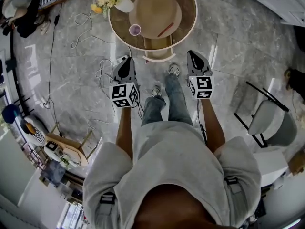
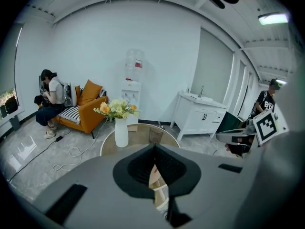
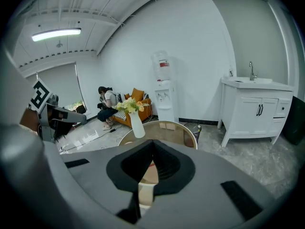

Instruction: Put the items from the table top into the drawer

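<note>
A round glass table (image 1: 188, 26) stands ahead of me on the marble floor. On it are a white vase of flowers (image 1: 122, 3), a small cup (image 1: 135, 30) and a thin red pen (image 1: 166, 29). A cream drawer unit (image 1: 158, 56) sits under the table's near edge. My left gripper (image 1: 125, 64) and right gripper (image 1: 196, 57) hang short of the table, both shut and empty. In the left gripper view the shut left gripper (image 2: 154, 148) points at the vase (image 2: 121, 131) and cup (image 2: 155, 134). In the right gripper view the right gripper (image 3: 152, 143) faces the vase (image 3: 137, 124).
Loose cables (image 1: 85, 28) trail over the floor left of the table. A grey chair (image 1: 269, 121) stands at the right, a small wooden stool (image 1: 67, 148) at the left. Beyond the table are an orange sofa (image 2: 85, 105) with a seated person, a water dispenser (image 2: 133, 87) and a white cabinet (image 2: 198, 114).
</note>
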A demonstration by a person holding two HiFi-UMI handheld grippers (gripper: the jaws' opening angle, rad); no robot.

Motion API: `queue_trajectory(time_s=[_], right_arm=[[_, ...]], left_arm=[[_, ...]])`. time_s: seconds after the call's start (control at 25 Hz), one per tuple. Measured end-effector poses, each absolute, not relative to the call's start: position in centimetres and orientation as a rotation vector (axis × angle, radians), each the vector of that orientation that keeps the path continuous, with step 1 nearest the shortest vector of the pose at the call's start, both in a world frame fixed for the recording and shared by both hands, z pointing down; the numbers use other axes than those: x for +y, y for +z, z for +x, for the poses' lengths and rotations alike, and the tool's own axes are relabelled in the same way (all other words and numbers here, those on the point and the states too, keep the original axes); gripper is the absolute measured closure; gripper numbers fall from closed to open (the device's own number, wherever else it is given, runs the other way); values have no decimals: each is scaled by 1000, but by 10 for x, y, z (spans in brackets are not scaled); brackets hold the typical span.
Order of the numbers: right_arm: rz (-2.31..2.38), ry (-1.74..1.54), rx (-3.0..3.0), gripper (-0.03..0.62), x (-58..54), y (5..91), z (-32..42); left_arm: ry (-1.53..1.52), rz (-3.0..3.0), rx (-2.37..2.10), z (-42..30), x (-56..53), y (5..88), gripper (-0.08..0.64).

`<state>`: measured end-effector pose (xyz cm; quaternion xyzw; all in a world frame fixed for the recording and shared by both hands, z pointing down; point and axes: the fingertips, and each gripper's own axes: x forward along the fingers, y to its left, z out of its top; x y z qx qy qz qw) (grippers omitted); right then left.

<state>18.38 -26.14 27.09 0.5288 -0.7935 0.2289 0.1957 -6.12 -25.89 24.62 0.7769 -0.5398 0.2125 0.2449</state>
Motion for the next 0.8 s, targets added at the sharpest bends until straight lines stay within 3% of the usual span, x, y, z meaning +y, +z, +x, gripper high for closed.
queue_trajectory(time_s=[0.8], right_arm=[[1546,584,-2195,569,-187,454,131]], left_arm=[[541,2174,-1446,-117,-183,448,546]])
